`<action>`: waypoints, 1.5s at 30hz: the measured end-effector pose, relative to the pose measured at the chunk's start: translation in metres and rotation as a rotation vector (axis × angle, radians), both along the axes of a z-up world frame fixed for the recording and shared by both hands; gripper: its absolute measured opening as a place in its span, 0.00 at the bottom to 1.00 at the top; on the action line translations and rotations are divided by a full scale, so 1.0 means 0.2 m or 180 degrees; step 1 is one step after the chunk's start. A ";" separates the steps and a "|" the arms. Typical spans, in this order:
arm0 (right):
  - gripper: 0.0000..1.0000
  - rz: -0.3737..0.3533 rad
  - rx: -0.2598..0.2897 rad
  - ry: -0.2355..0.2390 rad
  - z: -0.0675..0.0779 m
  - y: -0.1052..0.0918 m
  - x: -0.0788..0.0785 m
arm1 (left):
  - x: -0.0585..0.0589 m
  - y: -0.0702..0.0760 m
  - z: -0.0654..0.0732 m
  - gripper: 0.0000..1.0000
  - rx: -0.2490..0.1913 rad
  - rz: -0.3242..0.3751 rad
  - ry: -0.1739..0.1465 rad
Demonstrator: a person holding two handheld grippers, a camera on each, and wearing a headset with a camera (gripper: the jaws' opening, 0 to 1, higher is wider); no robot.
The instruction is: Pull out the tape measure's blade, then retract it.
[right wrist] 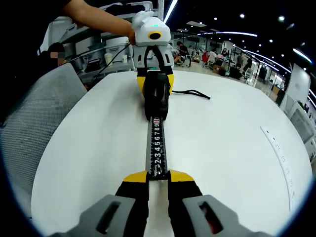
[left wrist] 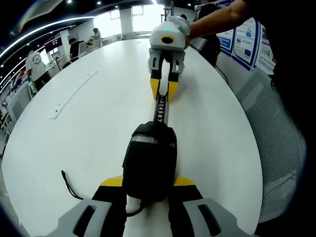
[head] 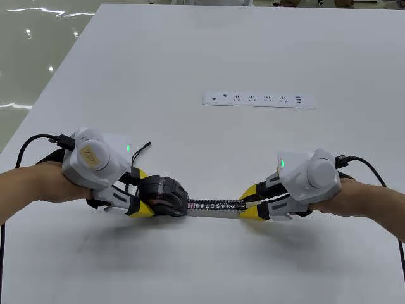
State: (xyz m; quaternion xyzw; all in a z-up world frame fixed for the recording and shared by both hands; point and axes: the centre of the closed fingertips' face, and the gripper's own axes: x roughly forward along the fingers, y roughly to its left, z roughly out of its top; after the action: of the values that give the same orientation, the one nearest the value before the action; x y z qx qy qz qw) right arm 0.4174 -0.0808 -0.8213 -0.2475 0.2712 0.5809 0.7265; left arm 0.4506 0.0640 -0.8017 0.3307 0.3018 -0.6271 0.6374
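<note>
Mid-pull on the white worktop [head: 253, 50]: the left tongs [head: 142, 192] clamp the black tape measure [head: 163, 196] at 6 o'clock in the head view. At its 3 o'clock, the right tongs [head: 248, 202] pinch the tip of the blade [head: 215, 205], with a short length showing. The end hook is probably between the pads, though hidden. The pull looks barely begun; next, the right tongs should draw straight away while the case is held firm.
</note>
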 end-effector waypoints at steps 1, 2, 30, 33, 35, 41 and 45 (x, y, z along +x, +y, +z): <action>0.12 -0.0004 -0.0004 -0.0002 0.00 -0.01 0.00 | 0.00 0.00 0.00 0.29 0.0000 -0.0001 0.0000; 0.12 -0.0007 -0.0009 0.0000 0.00 -0.01 0.00 | 0.00 0.00 0.00 0.29 0.0001 -0.0001 0.0000; 0.12 -0.0098 -0.0064 0.0044 -0.01 -0.18 -0.03 | 0.00 0.00 0.00 0.29 0.0010 -0.0008 0.0001; 0.12 -0.0108 -0.0074 0.0049 -0.01 -0.20 -0.04 | 0.00 0.00 0.00 0.29 0.0011 -0.0013 0.0001; 0.12 -0.0112 -0.0074 0.0052 -0.01 -0.21 -0.04 | 0.00 0.00 0.00 0.29 0.0014 -0.0016 0.0000; 0.12 -0.0123 -0.0091 0.0052 -0.01 -0.24 -0.05 | 0.00 0.00 0.00 0.29 0.0018 -0.0016 0.0000; 0.12 -0.0132 -0.0101 0.0051 -0.01 -0.27 -0.06 | 0.00 0.00 0.00 0.29 0.0025 -0.0021 0.0001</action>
State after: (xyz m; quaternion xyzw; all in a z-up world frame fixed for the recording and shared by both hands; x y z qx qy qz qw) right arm 0.4063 -0.1348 -0.8236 -0.2487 0.2913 0.5634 0.7321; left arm 0.4502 0.0632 -0.8021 0.3341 0.3032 -0.6281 0.6340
